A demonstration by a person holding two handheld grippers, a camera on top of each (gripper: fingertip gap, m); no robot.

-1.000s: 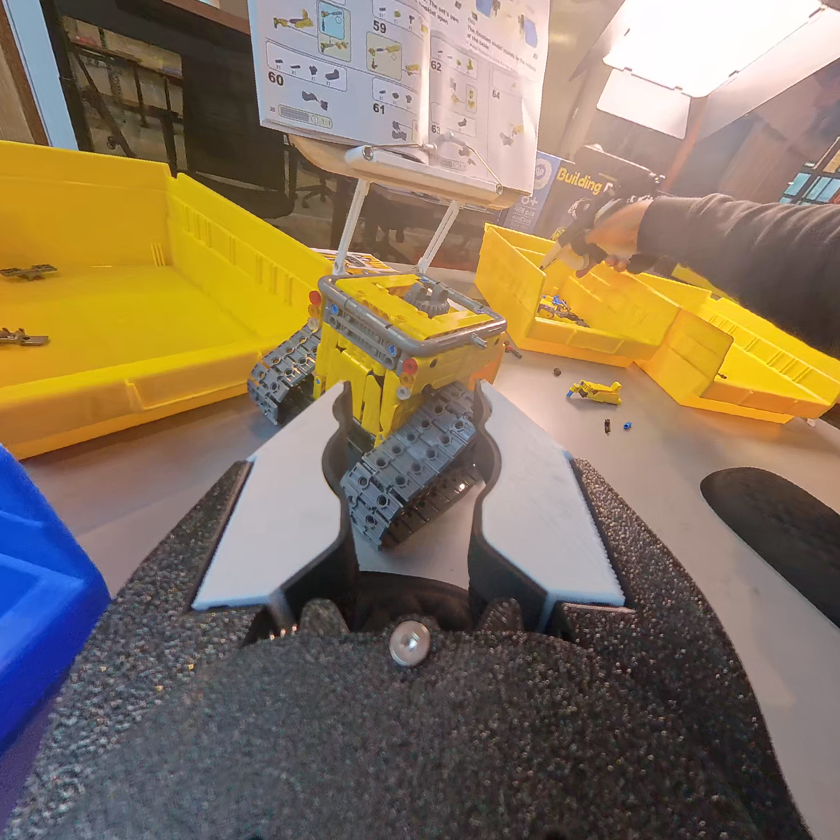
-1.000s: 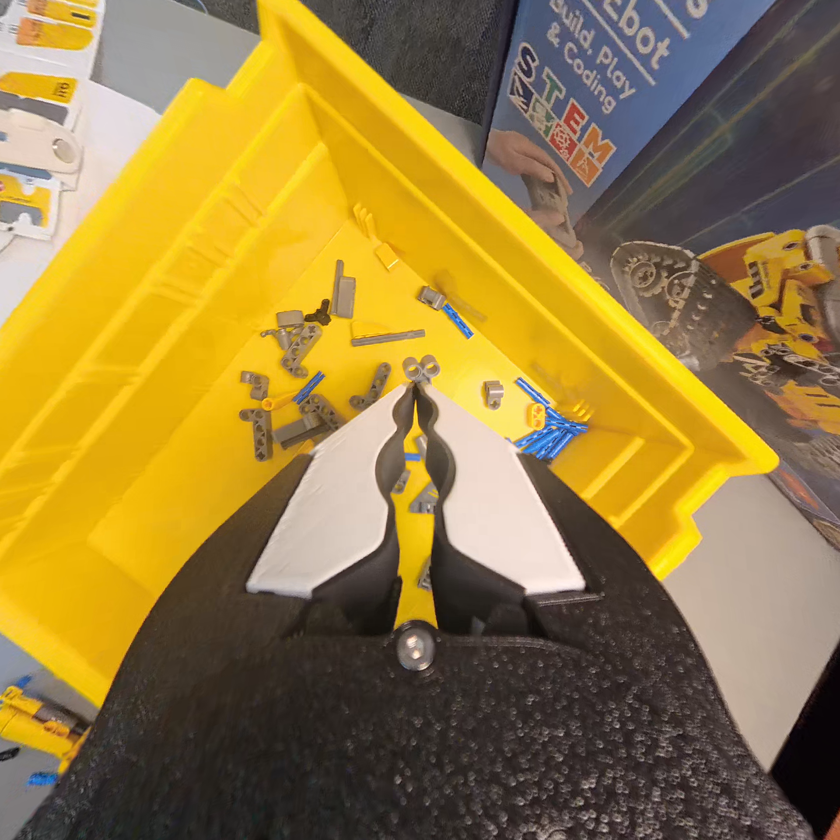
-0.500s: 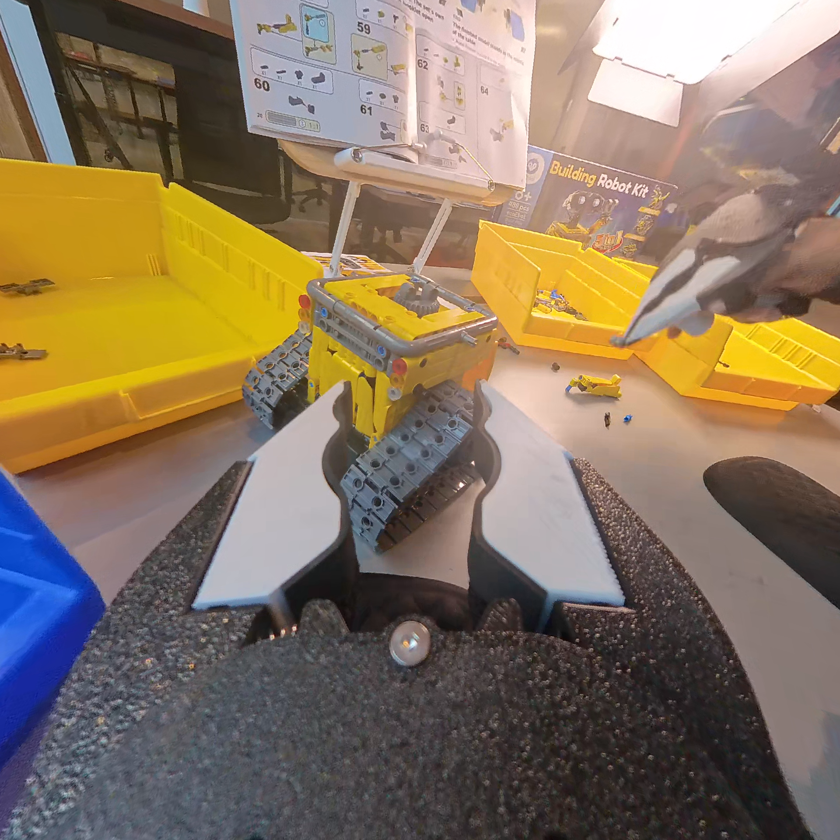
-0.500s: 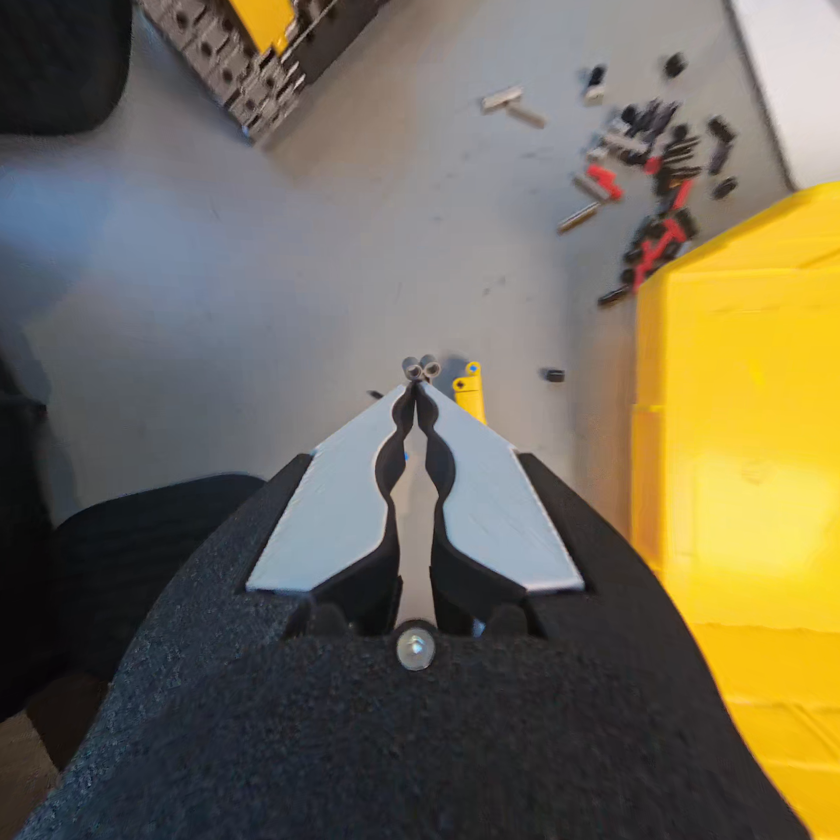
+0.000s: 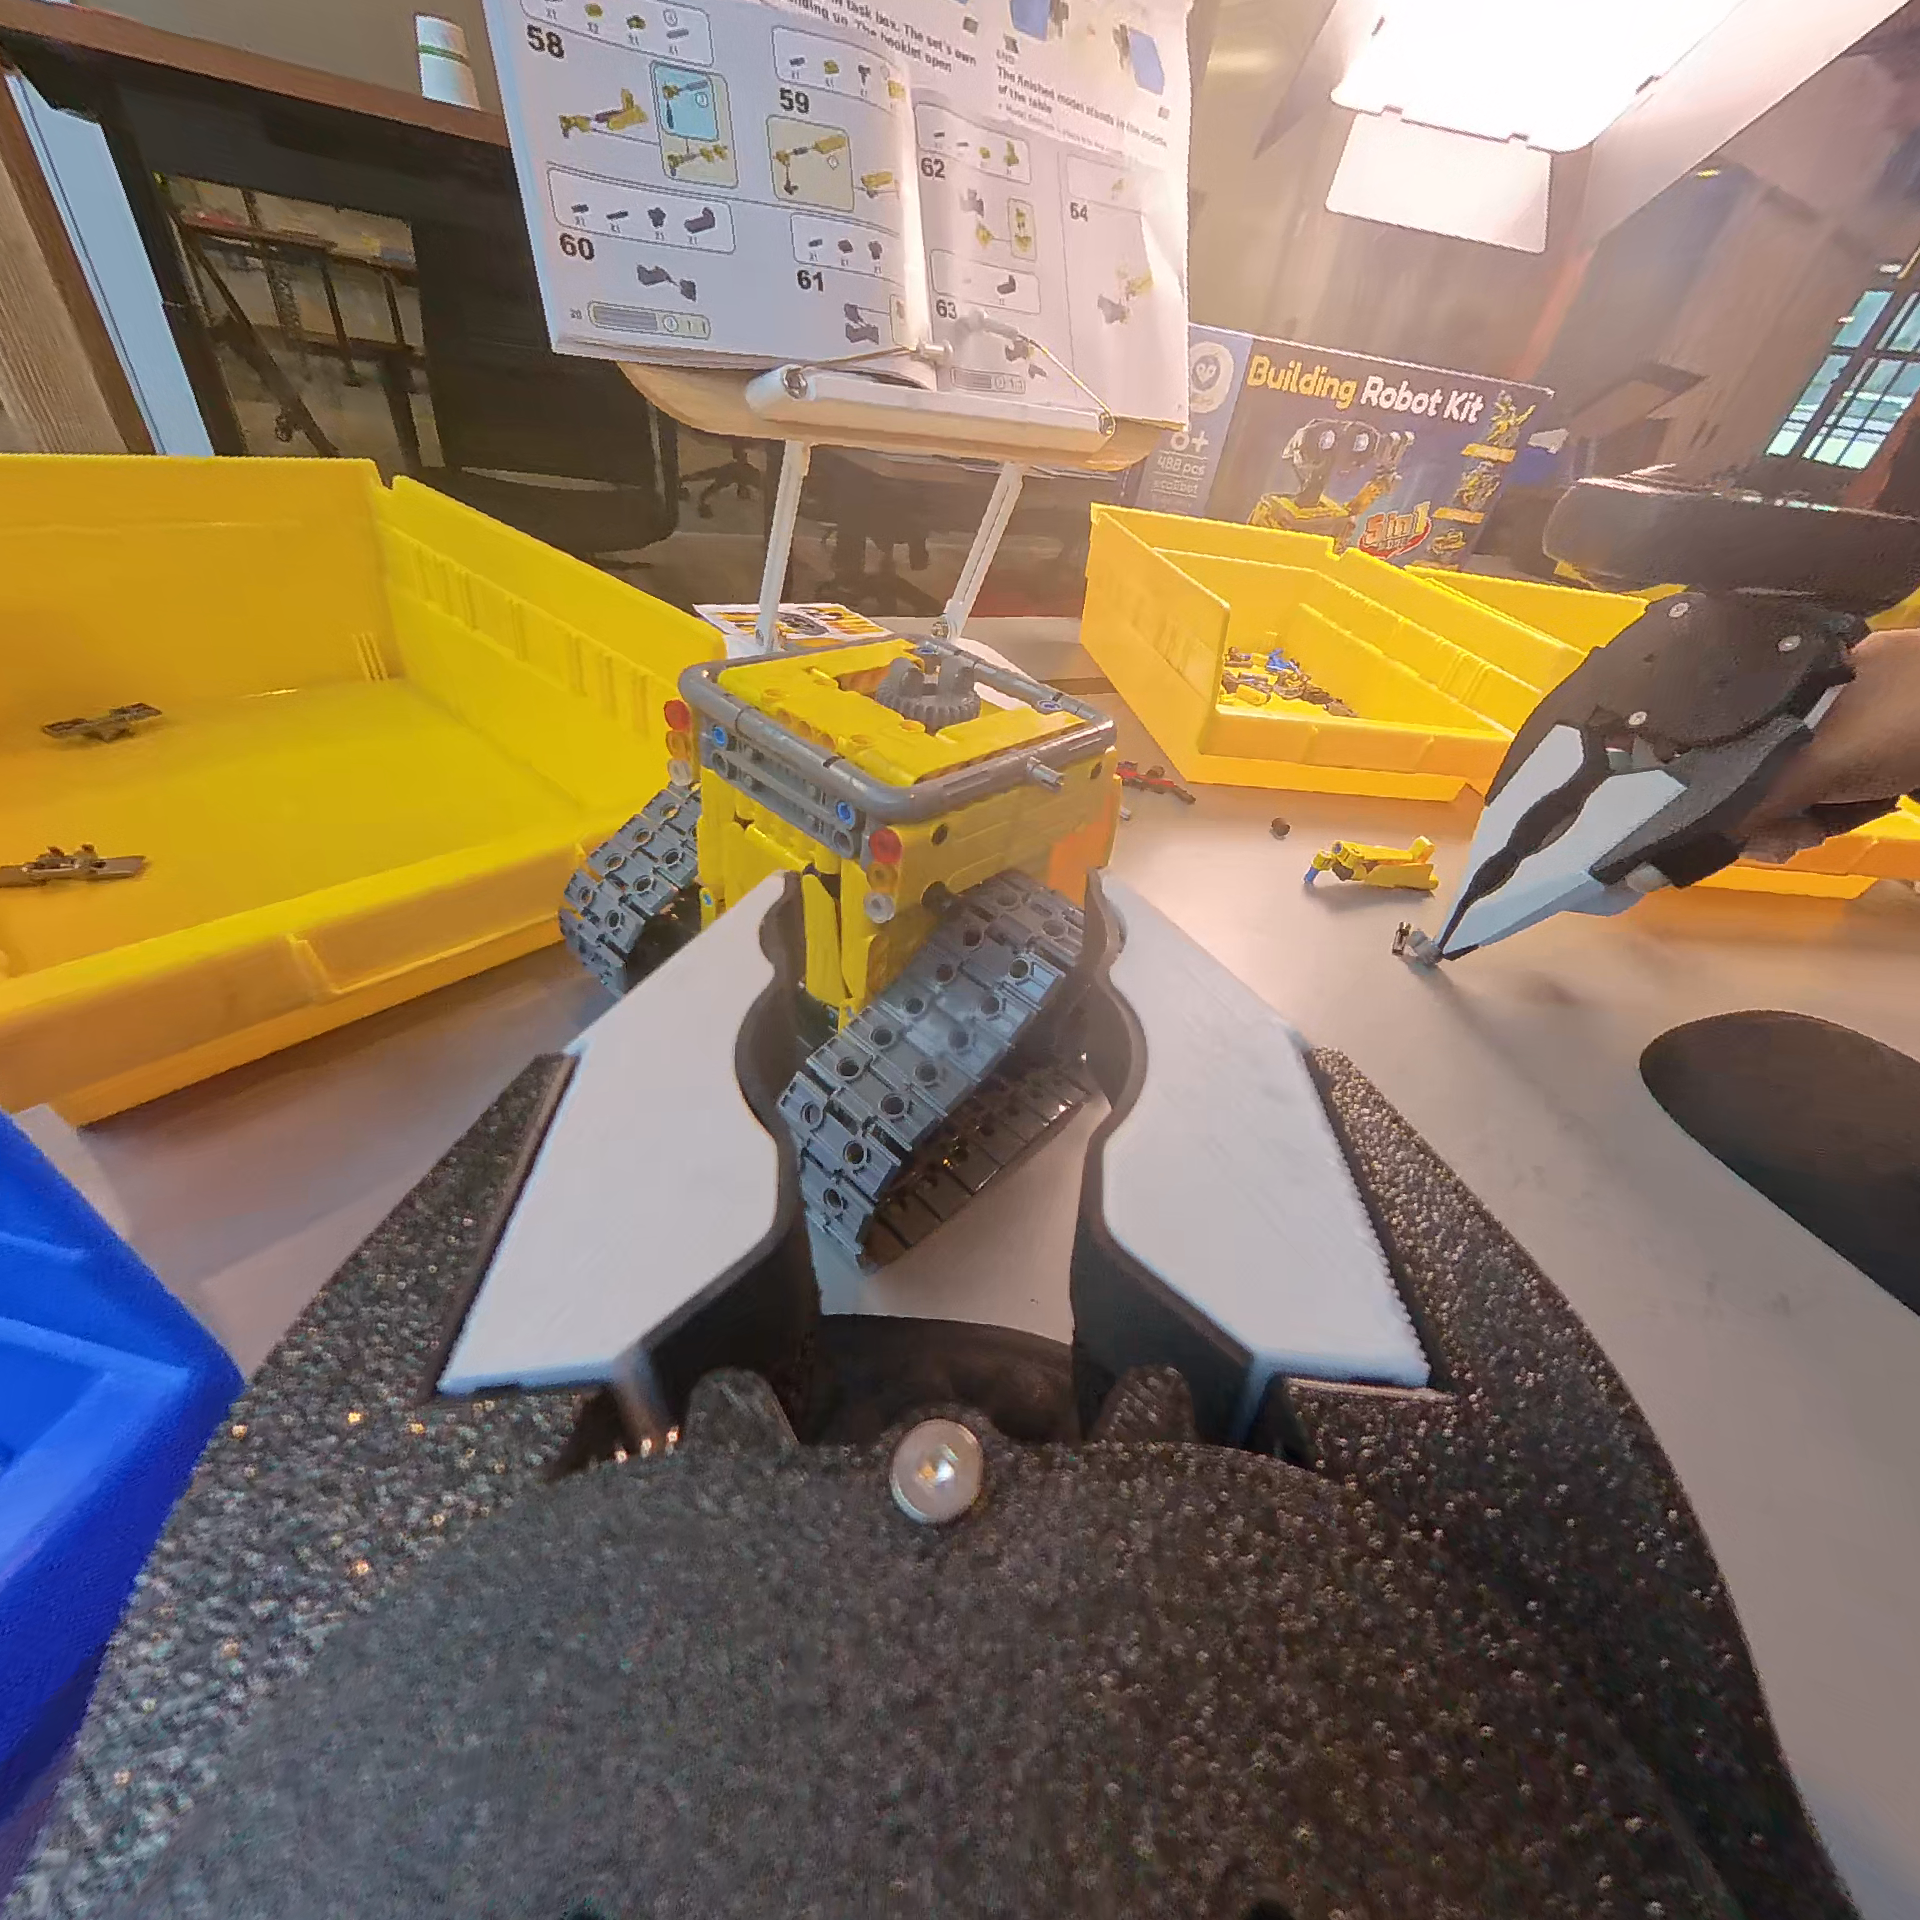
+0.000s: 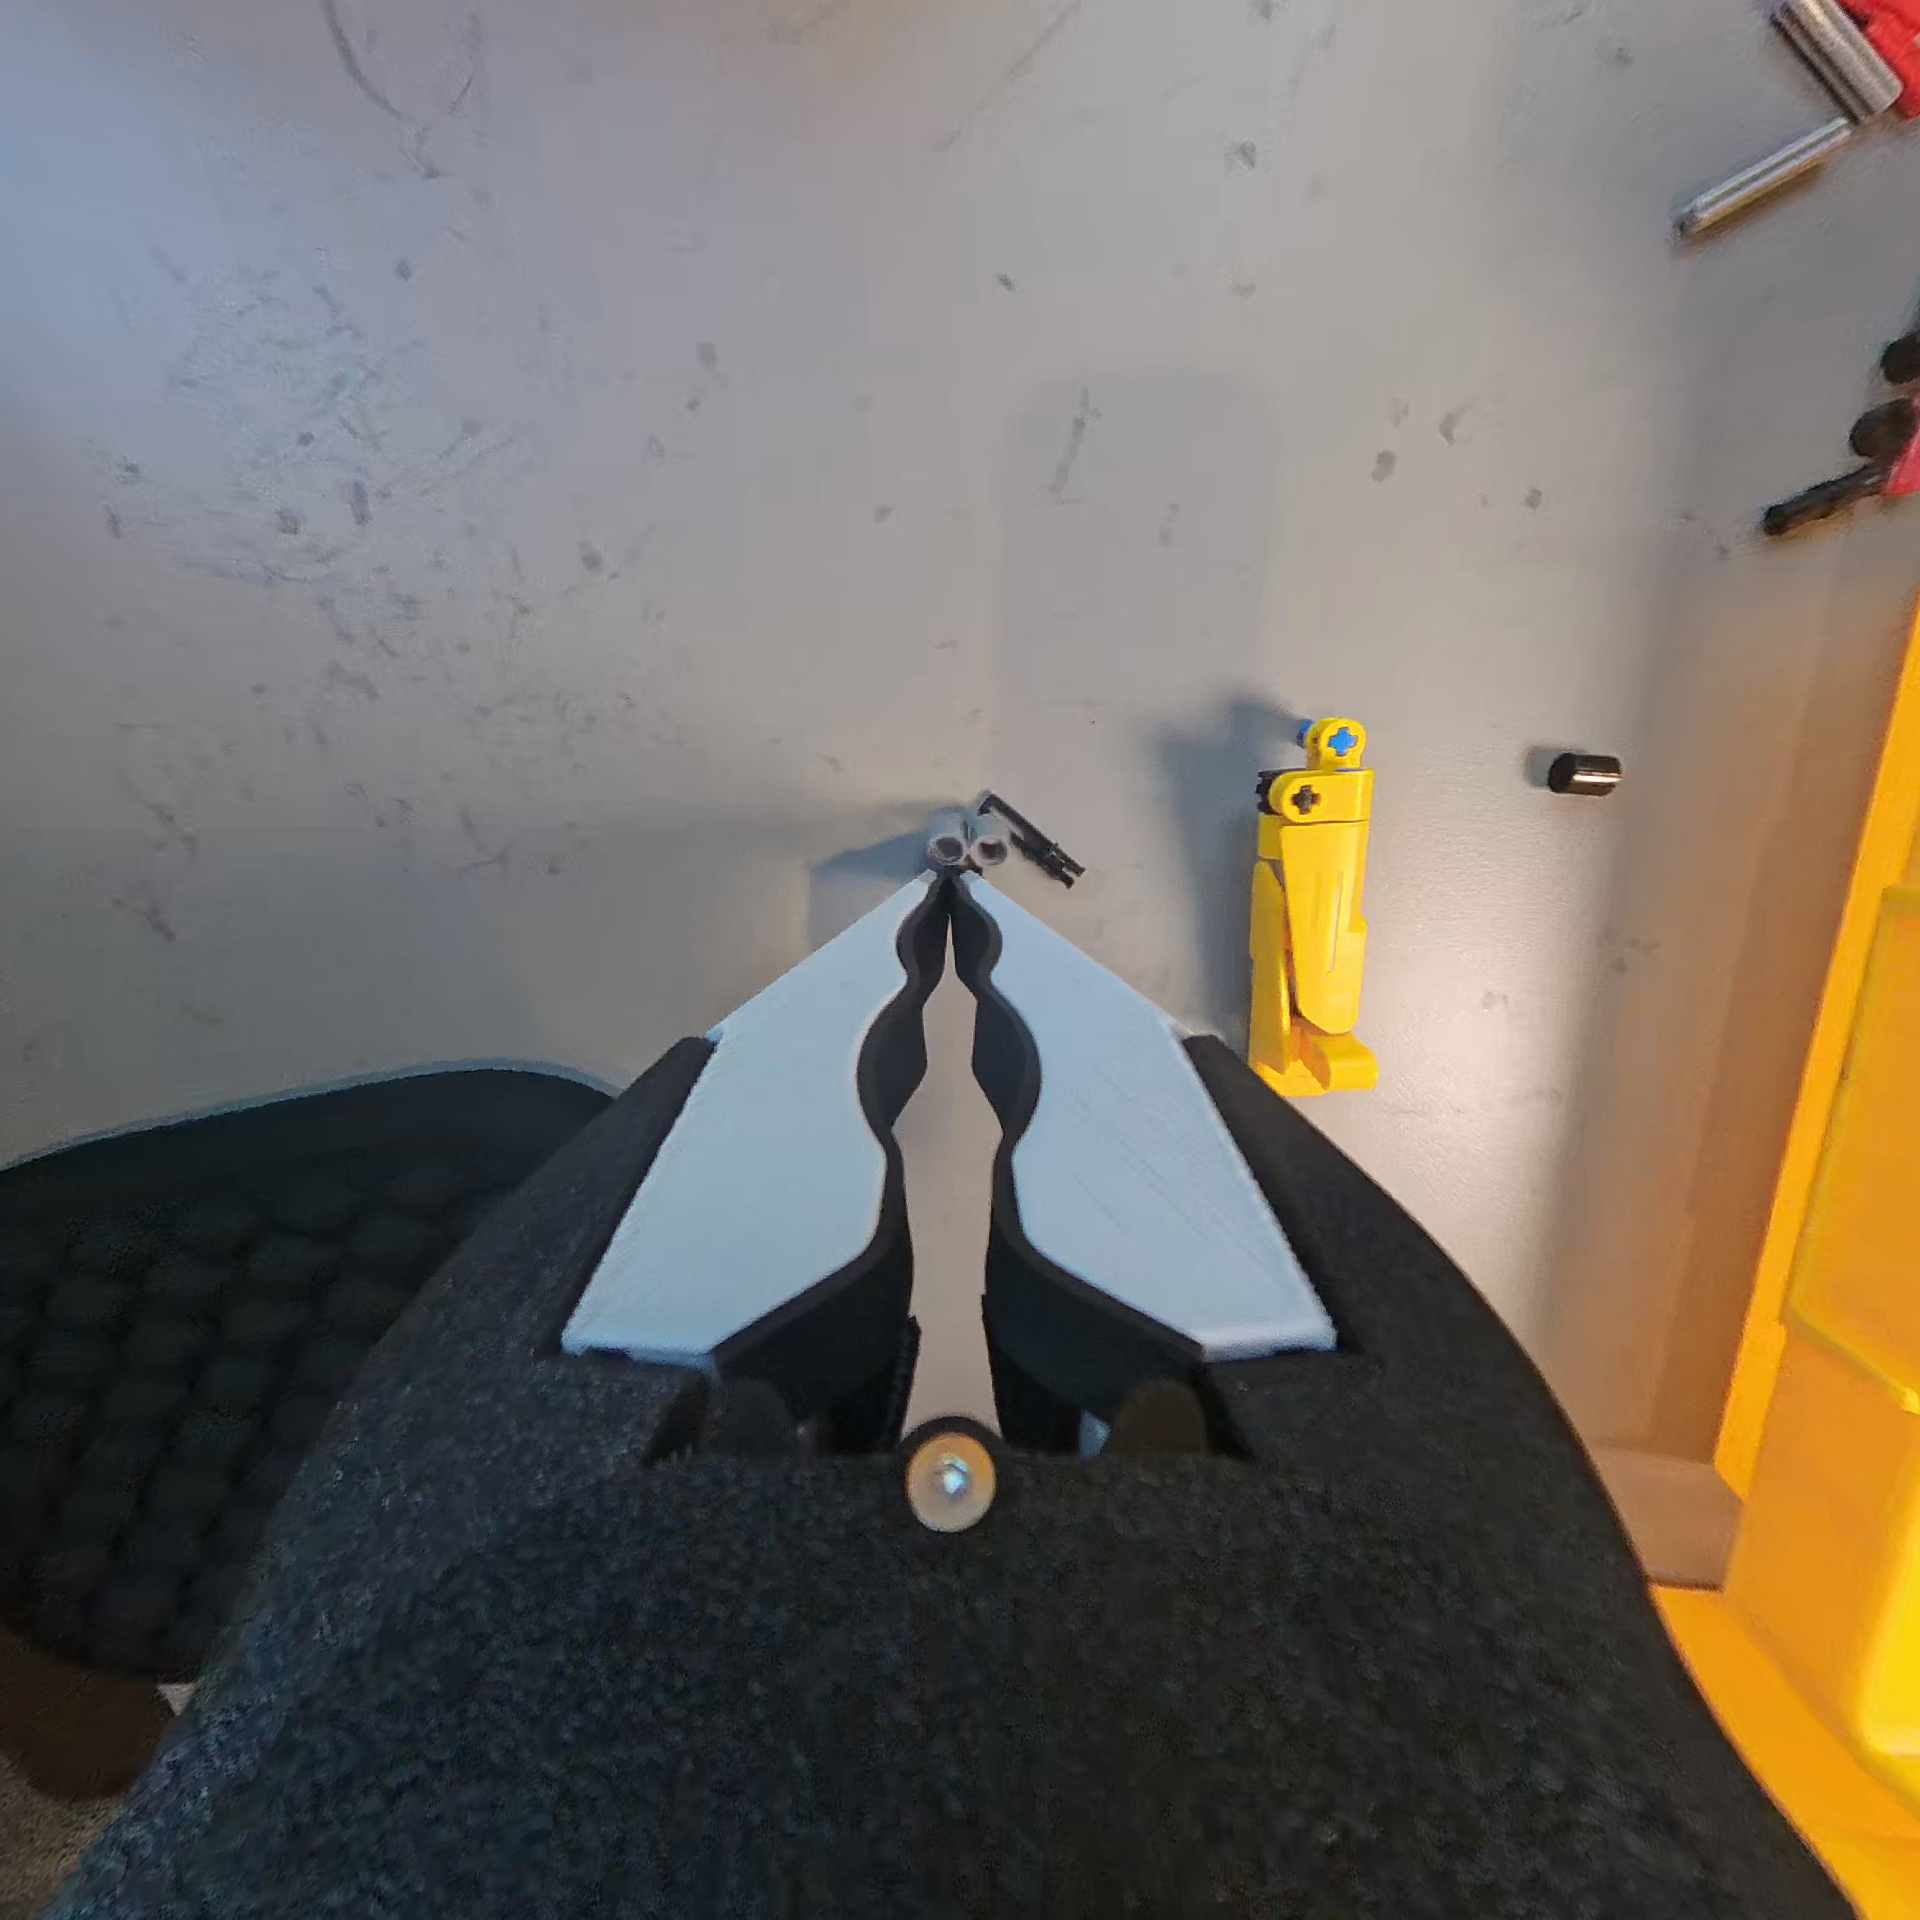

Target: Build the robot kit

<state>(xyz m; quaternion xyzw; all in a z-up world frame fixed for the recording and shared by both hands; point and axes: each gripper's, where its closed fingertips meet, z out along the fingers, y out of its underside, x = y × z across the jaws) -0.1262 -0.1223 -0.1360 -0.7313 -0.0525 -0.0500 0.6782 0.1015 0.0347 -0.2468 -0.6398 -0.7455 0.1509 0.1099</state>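
Observation:
My left gripper grips the near grey track of a yellow tracked robot model that stands on the grey table, one finger on each side. My right gripper is shut on a small grey double-tube connector and holds it at the table surface, touching or just beside a small black pin. A small yellow sub-assembly lies to its right. In the left wrist view the right gripper points down at the table, right of the model.
A large yellow bin stands left of the model and yellow parts bins at the back right; one bin edge is close on the right. There are also a blue bin, a black pad, a booklet on a stand and loose pins. The grippers' ends are close to 30 cm from one another.
My right gripper carried the grey connector out of the yellow parts bin, across the table and down to the surface by the black pin. The left gripper kept its hold on the model.

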